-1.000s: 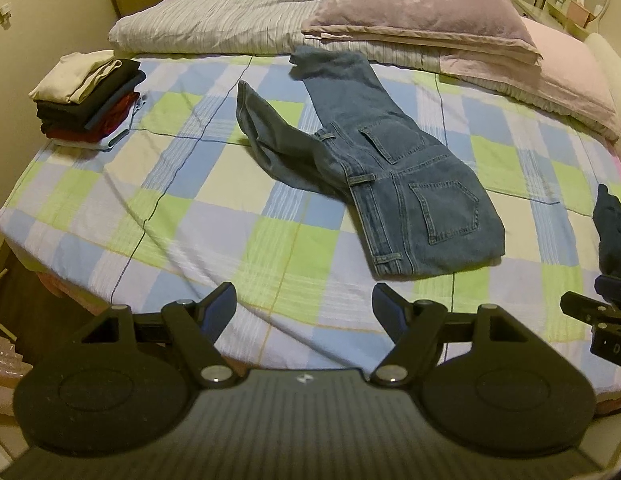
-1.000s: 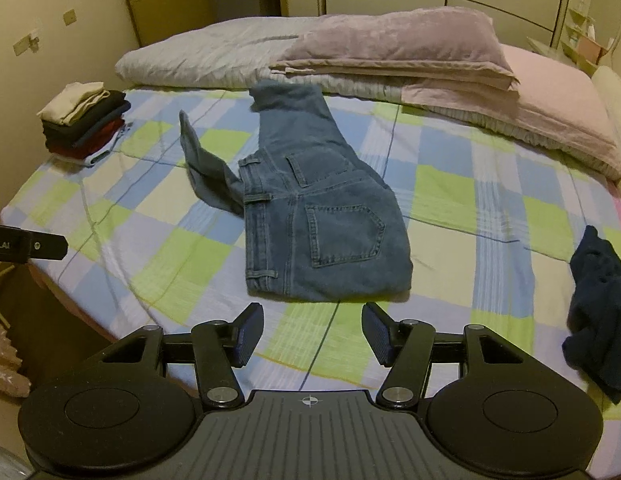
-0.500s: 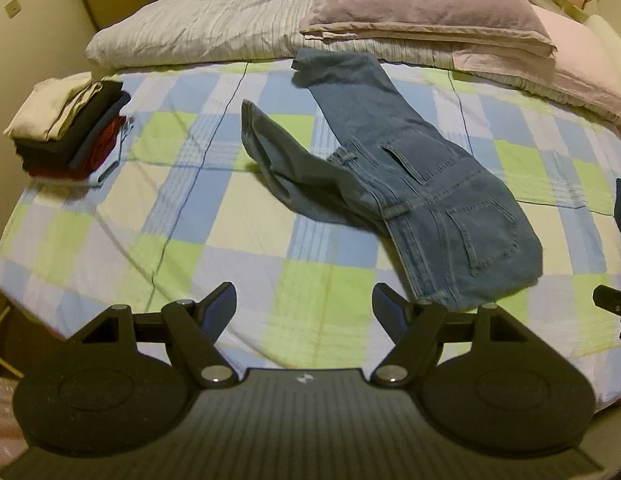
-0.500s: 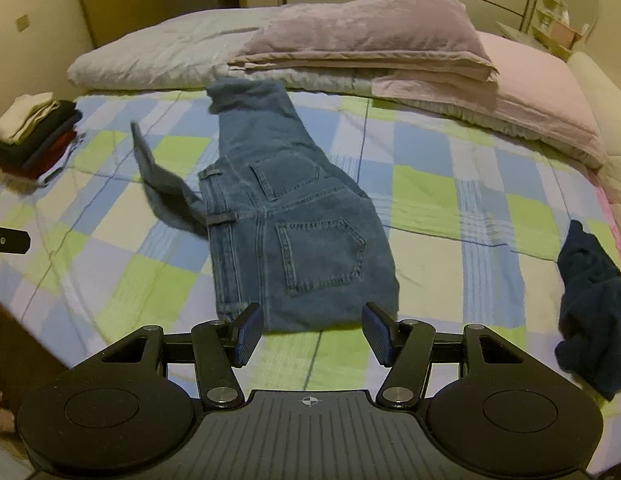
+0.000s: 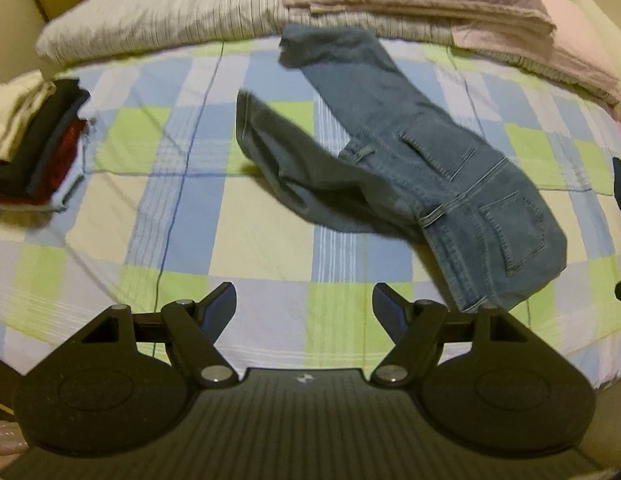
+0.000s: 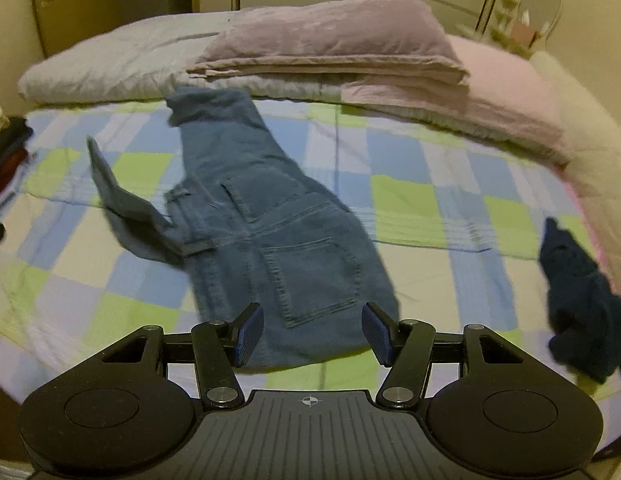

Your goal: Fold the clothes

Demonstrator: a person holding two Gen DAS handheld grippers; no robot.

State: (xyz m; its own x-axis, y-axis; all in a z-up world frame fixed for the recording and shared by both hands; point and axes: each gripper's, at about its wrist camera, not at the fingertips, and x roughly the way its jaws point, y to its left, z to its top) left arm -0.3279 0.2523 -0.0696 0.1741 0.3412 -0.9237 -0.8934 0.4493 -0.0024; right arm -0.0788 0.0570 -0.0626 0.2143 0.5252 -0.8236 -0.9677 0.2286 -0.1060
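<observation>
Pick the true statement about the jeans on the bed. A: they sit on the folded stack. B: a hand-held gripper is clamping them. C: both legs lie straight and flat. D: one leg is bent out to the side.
D: the jeans have one leg angled sideways.

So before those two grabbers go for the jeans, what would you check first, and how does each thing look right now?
1. Left gripper open and empty: ok.
2. Right gripper open and empty: ok.
3. Jeans lying flat, ready to fold: not ok; one leg is splayed out to the side and rumpled.
4. Right gripper lined up with the near end of the jeans: ok; that end sits between its fingers in the right view.
5. Folded stack clear of the jeans: ok; it sits apart at the bed's left edge.
6. Dark garment clear of the jeans: ok.
</observation>
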